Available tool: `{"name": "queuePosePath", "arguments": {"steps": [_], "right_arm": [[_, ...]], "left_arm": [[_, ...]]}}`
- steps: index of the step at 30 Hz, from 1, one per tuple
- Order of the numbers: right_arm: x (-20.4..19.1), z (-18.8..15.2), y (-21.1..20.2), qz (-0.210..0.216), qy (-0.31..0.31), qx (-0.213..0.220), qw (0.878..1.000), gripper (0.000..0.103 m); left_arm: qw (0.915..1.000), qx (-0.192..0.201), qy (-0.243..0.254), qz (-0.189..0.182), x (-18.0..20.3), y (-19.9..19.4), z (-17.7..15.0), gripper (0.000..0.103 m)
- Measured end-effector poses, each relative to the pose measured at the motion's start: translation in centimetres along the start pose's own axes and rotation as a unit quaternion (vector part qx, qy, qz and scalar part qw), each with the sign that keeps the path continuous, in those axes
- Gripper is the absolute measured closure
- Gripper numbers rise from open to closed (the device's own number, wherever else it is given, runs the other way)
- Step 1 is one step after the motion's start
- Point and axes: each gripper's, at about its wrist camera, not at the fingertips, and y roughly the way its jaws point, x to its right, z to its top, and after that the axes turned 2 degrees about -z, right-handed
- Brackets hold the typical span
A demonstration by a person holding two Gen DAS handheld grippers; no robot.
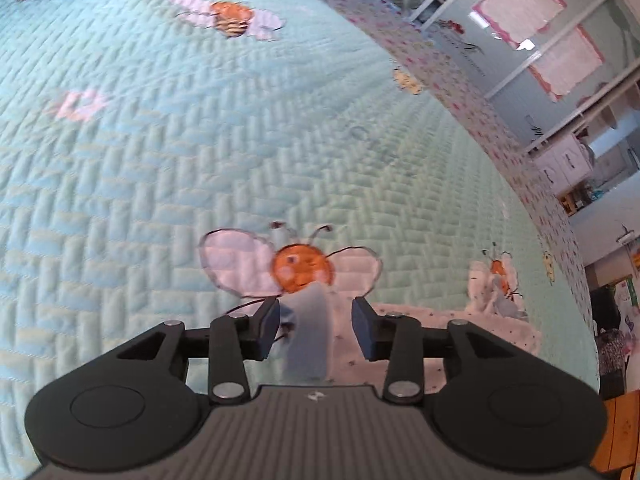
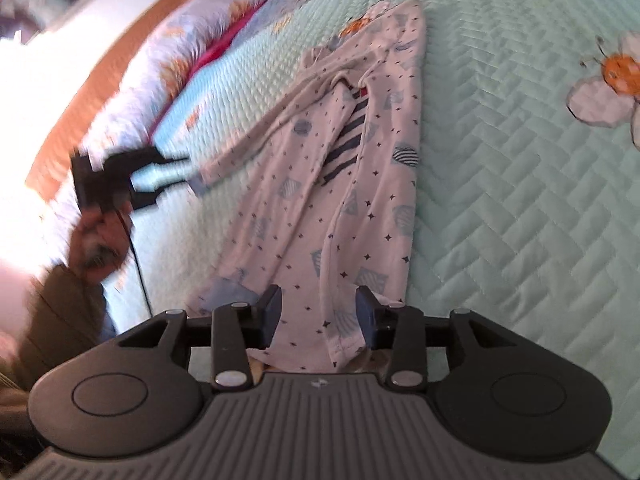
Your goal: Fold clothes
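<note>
**Position.** Garment [image 2: 360, 184] laid out long and flat, with the quilt [image 2: 500, 200] beneath it. Collar end far from the right gripper [image 2: 318, 316], hem end nearest it. One sleeve thrown out sideways from the garment's body, ending in a blue cuff [image 1: 308, 332].

**Grippers.** Right gripper: jaws apart, straddling the garment's hem, nothing pinched. Left gripper [image 1: 316, 322]: jaws apart, the cuff lying between them, not clamped.

**Reason for placement (judged).**
- Flat lay keeps seams and edges traceable for a fold.
- One tool at the hem and one at the cuff gives control of two outer points of the garment at once.
- Fits either a garment spread for folding or one already narrowed lengthwise. Not settled by these views.

**Markings.**
- Small emblem [image 1: 316, 397] on the left gripper's body, no readable text.
- Faint grey lettering [image 1: 374, 146] on the quilt beyond the cuff, too blurred to read.
- No label seen on the garment.
</note>
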Motion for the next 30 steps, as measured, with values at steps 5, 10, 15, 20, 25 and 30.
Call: {"name": "queuePosePath", "arguments": {"steps": [5, 10, 15, 20, 25, 30], "right_arm": [[1.6, -0.3, -2.2, 0.034, 0.063, 0.048, 0.996, 0.060], [1.2, -1.1, -3.1, 0.012, 0.051, 0.075, 0.996, 0.060], [-1.1, -2.3, -4.1, -0.024, -0.022, 0.105, 0.994, 0.057], [-6.2, -4.3, -3.2, -0.103, -0.187, 0.111, 0.971, 0.052], [-11.1, -5.3, 1.6, -0.188, -0.338, 0.054, 0.921, 0.052], [-11.1, -3.2, 5.5, -0.256, -0.293, 0.015, 0.921, 0.052]], "left_arm": [[0.9996, 0.013, -0.025, 0.001, -1.4, -3.0, -0.5, 0.061], [0.9998, 0.002, -0.016, -0.009, -1.7, -4.8, -1.7, 0.060], [0.9996, -0.013, -0.002, -0.027, -1.2, -6.0, -2.9, 0.060], [0.9904, -0.049, 0.088, -0.094, 1.9, -7.5, -6.2, 0.060], [0.9772, -0.092, 0.127, -0.143, 4.1, -7.7, -9.8, 0.056], [0.9687, -0.127, 0.127, -0.171, 4.9, -6.8, -11.7, 0.055]]}}
